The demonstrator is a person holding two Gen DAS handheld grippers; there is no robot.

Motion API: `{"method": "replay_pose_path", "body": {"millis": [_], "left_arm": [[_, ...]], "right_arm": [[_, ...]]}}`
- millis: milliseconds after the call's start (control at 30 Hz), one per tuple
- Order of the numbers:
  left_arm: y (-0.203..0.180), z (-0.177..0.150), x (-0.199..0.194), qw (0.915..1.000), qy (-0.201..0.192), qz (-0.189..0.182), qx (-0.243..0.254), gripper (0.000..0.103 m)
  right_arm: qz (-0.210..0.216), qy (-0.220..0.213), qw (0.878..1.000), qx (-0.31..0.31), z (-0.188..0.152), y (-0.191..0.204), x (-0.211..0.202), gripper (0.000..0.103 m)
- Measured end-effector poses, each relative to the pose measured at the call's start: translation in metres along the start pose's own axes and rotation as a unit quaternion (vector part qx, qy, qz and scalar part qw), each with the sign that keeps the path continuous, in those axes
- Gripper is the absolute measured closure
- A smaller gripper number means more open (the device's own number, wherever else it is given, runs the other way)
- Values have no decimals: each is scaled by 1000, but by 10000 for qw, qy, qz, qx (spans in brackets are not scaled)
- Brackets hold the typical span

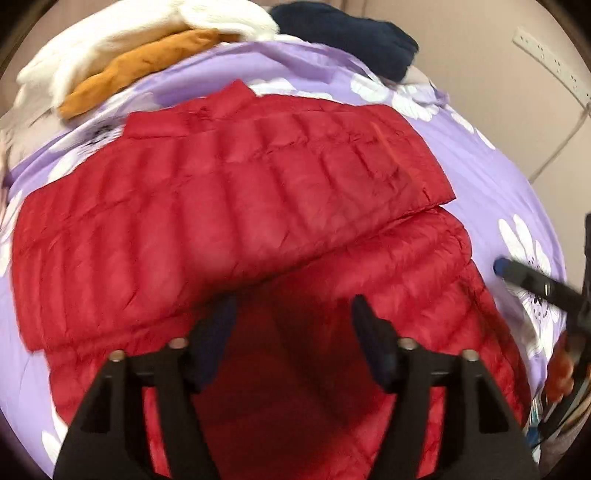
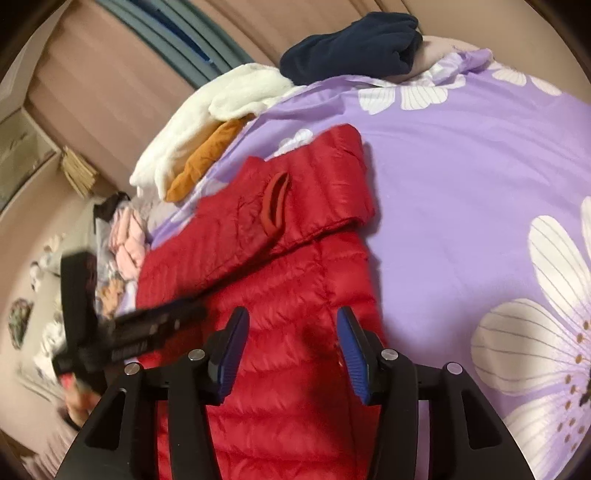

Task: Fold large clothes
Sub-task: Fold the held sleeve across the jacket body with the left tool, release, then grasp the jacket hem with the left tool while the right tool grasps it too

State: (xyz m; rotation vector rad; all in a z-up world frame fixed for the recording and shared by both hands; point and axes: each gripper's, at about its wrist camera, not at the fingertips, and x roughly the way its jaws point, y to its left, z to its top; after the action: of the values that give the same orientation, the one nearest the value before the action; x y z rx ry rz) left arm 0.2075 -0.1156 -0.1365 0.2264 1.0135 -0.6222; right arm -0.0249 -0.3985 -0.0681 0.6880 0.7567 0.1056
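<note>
A red quilted puffer jacket (image 1: 229, 206) lies flat on the purple flowered bedspread (image 1: 491, 173). One part is folded over across its body, and a sleeve cuff (image 2: 275, 206) shows in the right wrist view. My left gripper (image 1: 291, 314) hovers open just over the jacket's near part, with only the fabric below showing between its fingers. My right gripper (image 2: 292, 317) is open too, blue pads apart above the jacket (image 2: 280, 280) near its right edge. A blue-tipped finger (image 1: 517, 275) of the right tool shows at the right of the left wrist view. The left tool's blurred black body (image 2: 147, 328) crosses the jacket's left side.
At the far end of the bed lie a white fleece (image 1: 147, 33), an orange garment (image 1: 147, 70) and a navy garment (image 1: 351, 33). A heap of pale clothes (image 2: 122, 240) sits past the bed's left edge. A power strip (image 1: 550, 62) hangs on the wall. Bare bedspread (image 2: 461, 206) stretches right of the jacket.
</note>
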Motion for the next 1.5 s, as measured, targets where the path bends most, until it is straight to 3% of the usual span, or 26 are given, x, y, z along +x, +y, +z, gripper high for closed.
{"method": "replay_pose_path", "body": {"millis": [167,300,467,567,700,800,900,1033,1100,1200,1267,1367,1500], "left_arm": [[27,-32,-28,9987,-215,171,-437,34],[63,-73,-58,9914,-401,281,-1217,31],[93,-109,-83,9763,-591,351,-2051,28],[99,-125,-93,9718,-589,414,-2248,28],[105,-139,-104,9690,-589,484,-2350,28],[109,-146,-109,9677,-618,472,-2398,28],[112,-148,-108,9672,-589,452,-2431,27],[112,-152,-107,9658,-549,399,-2503,27],[111,-153,-107,9666,-534,428,-2469,27],[112,-154,-108,9663,-524,418,-2485,27],[112,-155,-107,9658,-514,376,-2513,27],[109,-153,-105,9657,-506,381,-2516,27],[105,-153,-106,9657,-492,361,-2526,27]], "right_arm": [[215,-100,9995,188,22,1,18,52],[467,-66,9988,113,43,13,41,52],[67,237,9997,90,55,21,83,53],[-41,372,9993,13,51,26,93,85],[-37,-100,9996,-263,49,41,61,93],[-134,-162,9995,-240,50,36,47,93],[-927,180,9949,-355,44,25,63,93],[-1167,553,9911,-336,42,16,72,91],[-1410,336,9880,-533,45,26,60,79],[-1905,-393,9746,-1109,48,52,38,76],[-1720,-534,9750,-1305,50,62,38,76],[-1110,-332,9819,-1502,49,64,62,76],[-1503,435,9739,-1643,41,48,116,76]]}}
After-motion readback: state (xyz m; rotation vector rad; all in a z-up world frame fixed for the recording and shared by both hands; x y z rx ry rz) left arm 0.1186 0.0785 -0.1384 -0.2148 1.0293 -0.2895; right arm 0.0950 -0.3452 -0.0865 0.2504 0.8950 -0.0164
